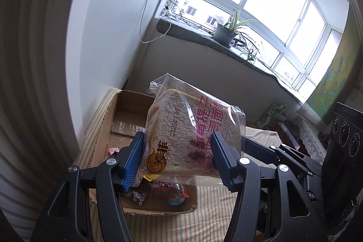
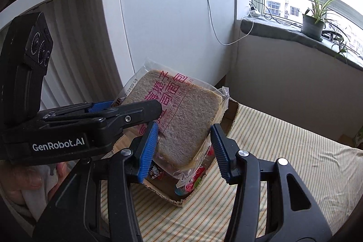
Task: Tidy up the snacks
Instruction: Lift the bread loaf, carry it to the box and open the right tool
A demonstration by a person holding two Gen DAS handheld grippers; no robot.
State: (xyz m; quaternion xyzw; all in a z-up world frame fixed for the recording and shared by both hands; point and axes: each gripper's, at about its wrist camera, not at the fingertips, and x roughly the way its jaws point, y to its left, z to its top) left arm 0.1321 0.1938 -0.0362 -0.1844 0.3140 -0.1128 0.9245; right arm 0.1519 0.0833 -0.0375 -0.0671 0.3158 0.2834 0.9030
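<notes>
carrying step, looks like: the bag of toast bread [image 1: 190, 137] is up in the air over the cardboard box [image 1: 102, 128] that sits on the striped cloth [image 2: 283, 151], near the white wall. both tools are on it at once. the left gripper [image 1: 178, 159] has its blue pads pressed on either side of the loaf, about half spread, so it's clamped on the bread and not just framing it. the right gripper [image 2: 183, 152] comes in from the other side; its jaws straddle the lower corner of the same bag, the left pad right against the wrapper, the right pad close to the edge, so i'd call that a grip too, though the far contact is harder to read.

the box already has a few small snack packets [image 2: 192, 180] at its near end, and the far part looks bare.

my guess for the next move: lower the loaf into the free part of the box, keep it flat-ish so it doesn't squash the little packets, then let go with both. bread is soft and the wrapper's slippery, so no extra squeeze.
</notes>
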